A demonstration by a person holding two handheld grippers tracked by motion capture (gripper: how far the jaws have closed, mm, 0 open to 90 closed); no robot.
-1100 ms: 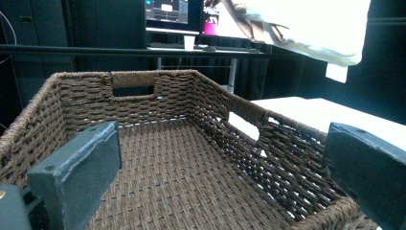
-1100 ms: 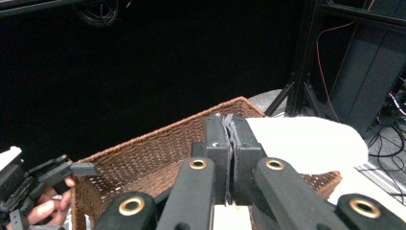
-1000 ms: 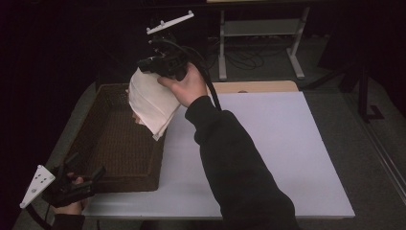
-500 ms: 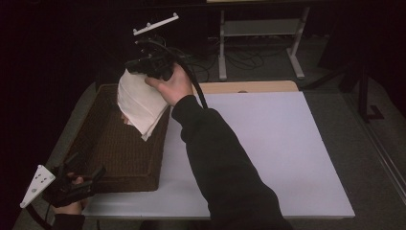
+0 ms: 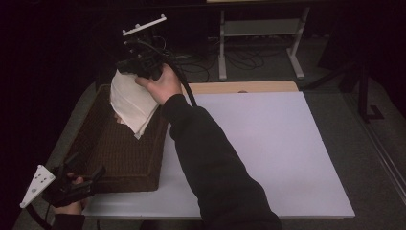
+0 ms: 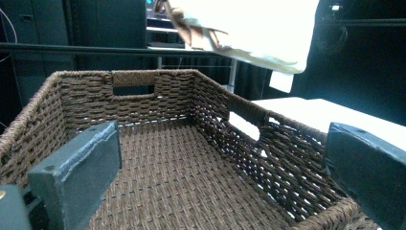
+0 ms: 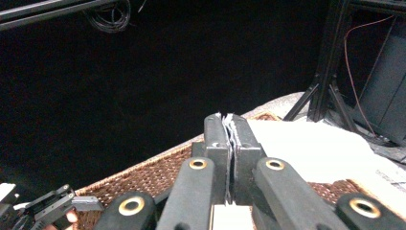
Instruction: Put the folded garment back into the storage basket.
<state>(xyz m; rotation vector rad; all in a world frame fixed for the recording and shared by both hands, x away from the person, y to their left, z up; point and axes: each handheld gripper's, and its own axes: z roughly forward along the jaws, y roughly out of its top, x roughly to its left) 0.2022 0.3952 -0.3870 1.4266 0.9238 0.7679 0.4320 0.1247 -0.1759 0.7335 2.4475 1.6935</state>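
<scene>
The right gripper [image 7: 229, 125] has its two black jaws pressed together on a thin cream folded cloth [image 7: 230, 143]. Below lies a brown woven wicker basket [image 7: 143, 177]. The other black gripper [image 7: 52, 206] shows at lower left.

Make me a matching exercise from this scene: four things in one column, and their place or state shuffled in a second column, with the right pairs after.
Things:
1. white cloth
2. wicker basket
3. left tongs
4. right tongs

Place or state:
A. open, at the near edge of the basket
B. brown, at the left side of the white table
C. hanging in the air over the basket
D. shut on a fold of fabric

Pairs: 1-C, 2-B, 3-A, 4-D
</scene>
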